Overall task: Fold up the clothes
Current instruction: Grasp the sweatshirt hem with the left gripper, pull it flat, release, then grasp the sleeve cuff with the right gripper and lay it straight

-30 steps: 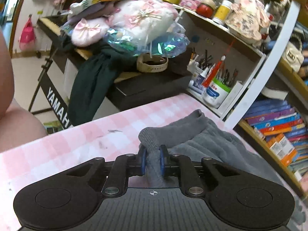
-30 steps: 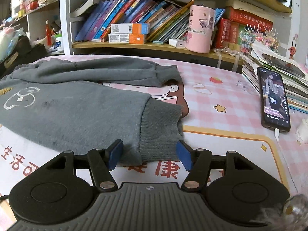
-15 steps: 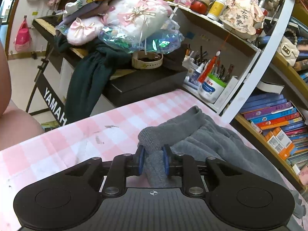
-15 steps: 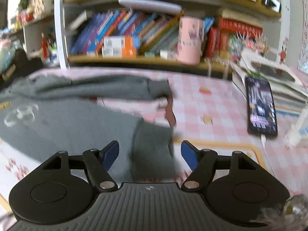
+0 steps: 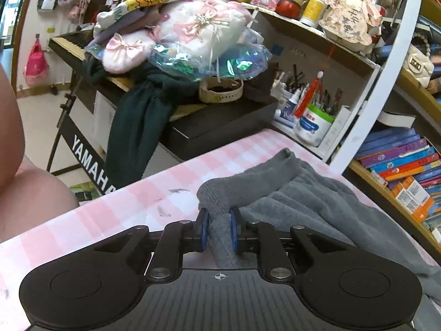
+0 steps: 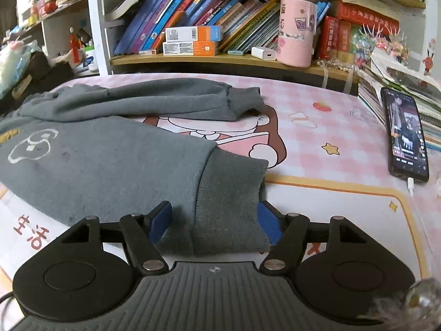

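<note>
Since a second ago the right gripper (image 6: 213,215) has slid further over the grey sweatpants' (image 6: 91,165) ribbed cuff (image 6: 228,207); its jaws are closing around it, one pad hidden behind fabric. Leftward, the left gripper (image 5: 218,227) stays put, narrowing, pinching the waistband (image 5: 220,193) on the pink checked desk (image 5: 115,212), the garment's far end cut off.

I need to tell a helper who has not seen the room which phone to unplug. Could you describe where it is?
Look at the pink checked tablecloth under the bookshelf. At its right edge, beside a stack of papers, lies the phone. It is the only black slab there, with a lit screen and a white cable plugged in.
</note>
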{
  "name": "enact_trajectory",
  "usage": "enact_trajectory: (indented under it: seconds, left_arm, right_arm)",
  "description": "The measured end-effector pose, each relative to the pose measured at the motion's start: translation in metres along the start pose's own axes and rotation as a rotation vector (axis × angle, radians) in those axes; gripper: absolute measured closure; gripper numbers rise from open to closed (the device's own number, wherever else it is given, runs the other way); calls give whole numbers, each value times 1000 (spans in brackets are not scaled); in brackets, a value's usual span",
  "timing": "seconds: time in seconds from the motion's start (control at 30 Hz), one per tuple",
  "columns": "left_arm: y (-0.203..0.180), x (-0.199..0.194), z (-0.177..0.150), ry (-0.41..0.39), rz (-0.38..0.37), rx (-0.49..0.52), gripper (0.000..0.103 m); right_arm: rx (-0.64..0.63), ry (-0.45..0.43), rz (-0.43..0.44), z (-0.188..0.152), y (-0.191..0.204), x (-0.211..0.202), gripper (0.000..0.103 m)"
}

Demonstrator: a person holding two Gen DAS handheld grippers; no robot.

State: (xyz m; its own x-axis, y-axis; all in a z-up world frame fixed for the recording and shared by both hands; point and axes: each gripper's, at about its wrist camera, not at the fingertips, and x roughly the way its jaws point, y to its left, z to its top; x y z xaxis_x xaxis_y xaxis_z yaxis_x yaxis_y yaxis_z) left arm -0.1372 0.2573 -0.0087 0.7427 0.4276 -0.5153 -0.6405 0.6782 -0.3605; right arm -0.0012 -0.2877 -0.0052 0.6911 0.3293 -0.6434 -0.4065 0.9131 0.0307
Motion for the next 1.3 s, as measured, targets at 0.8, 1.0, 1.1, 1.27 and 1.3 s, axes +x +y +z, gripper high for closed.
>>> enact_trajectory:
  seconds: [0.8,1.0,1.1,1.27,1.3]
  left_arm:
    - [-65,-37,7,-197,-232,139,29]
    - [-120,13,4,-45,-286,231,28]
    - [-136,32,9,-12,-302,225,28]
    - [-154,69,24,20,-279,200,27]
    - [-156,77,27,29,-269,183,27]
  right_arm:
    - [-29,-114,-62,34,-10,-14,25]
    - [-73,-116,-25,54,8,8,24]
    - [-94,-118,-22,70,10,24,23]
    - [21,-99,-22,109,-10,62,23]
    - [60,-91,-26,118,-16,72,23]
